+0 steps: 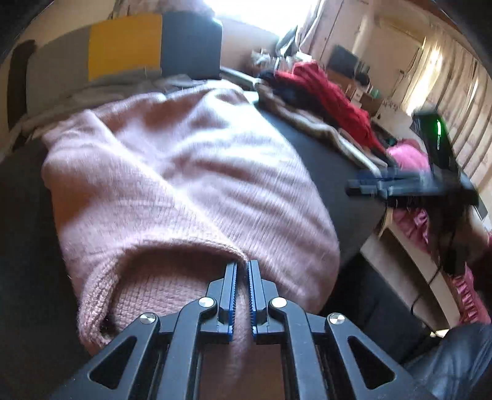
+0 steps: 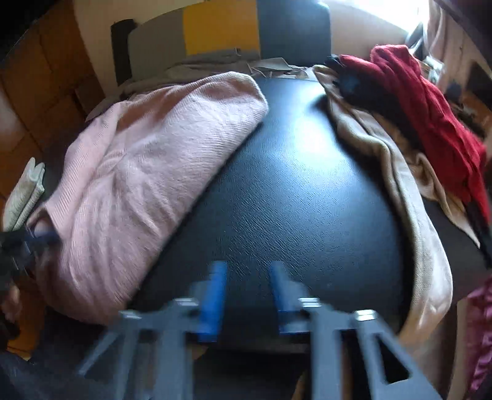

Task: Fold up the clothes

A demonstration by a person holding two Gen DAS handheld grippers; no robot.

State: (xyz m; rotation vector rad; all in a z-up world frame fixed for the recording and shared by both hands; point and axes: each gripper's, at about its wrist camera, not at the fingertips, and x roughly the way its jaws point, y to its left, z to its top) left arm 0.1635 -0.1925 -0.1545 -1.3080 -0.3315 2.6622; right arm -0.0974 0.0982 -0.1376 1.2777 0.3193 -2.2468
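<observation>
The pink sweater [image 1: 172,172] is lying on the left part of the black table [image 2: 295,200], bunched into a rough fold, with one rounded end reaching toward the far middle of the table. In the left wrist view its near hem is curling up into a thick roll, and the left gripper [image 1: 242,264] is sitting right at that hem with its jaws nearly together, pinching the knitted edge between the blue pads. In the right wrist view the same gripper is showing at the far left edge, against the sweater's near left corner.

The right gripper [image 2: 247,270] is hanging over the bare middle of the table, just right of the sweater, its jaws standing apart with nothing between them; it is blurred. In the left wrist view it is appearing at the right, past the table's edge.

Along the right side of the table a beige garment [image 2: 396,172] is draping over the edge, and a red knit [image 2: 430,101] is lying on top of it with something dark beside it. At the far end a grey cloth [image 2: 215,61] is lying crumpled before a panel of grey, yellow and black blocks [image 2: 221,27]. A pale folded cloth [image 2: 24,190] is sitting at the left, beside the sweater.
</observation>
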